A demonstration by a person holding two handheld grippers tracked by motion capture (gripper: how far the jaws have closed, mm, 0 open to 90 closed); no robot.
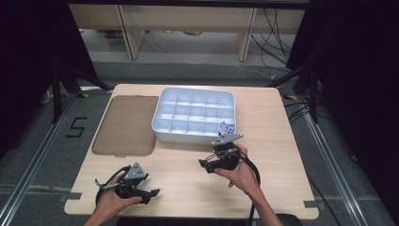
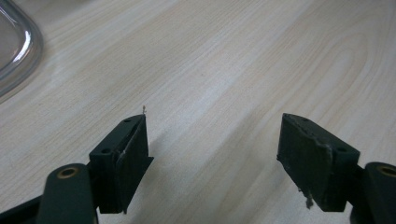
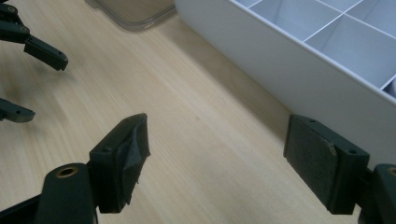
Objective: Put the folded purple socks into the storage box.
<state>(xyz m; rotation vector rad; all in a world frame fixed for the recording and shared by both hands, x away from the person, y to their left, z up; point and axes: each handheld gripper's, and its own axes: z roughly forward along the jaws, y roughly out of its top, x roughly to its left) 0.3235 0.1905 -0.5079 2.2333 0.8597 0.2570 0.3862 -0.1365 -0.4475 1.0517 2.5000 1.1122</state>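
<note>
Both tools are spread wide with nothing between their jaws. Right tool [image 1: 207,165] hangs just off the front wall of the white compartment tray [image 1: 188,135], over bare wood, near the tray's front right corner; in its own view the tray wall [image 3: 299,70] runs close beside the right-hand jaw without touching it. Left tool [image 1: 151,193] sits low near the front edge of the surface [image 1: 277,141], well apart from the tray, over empty wood grain. A small purple item [image 1: 226,127] lies in the tray's front right compartment. The smoky clear lid [image 1: 126,125] lies flat to the tray's left, just beside it.
</note>
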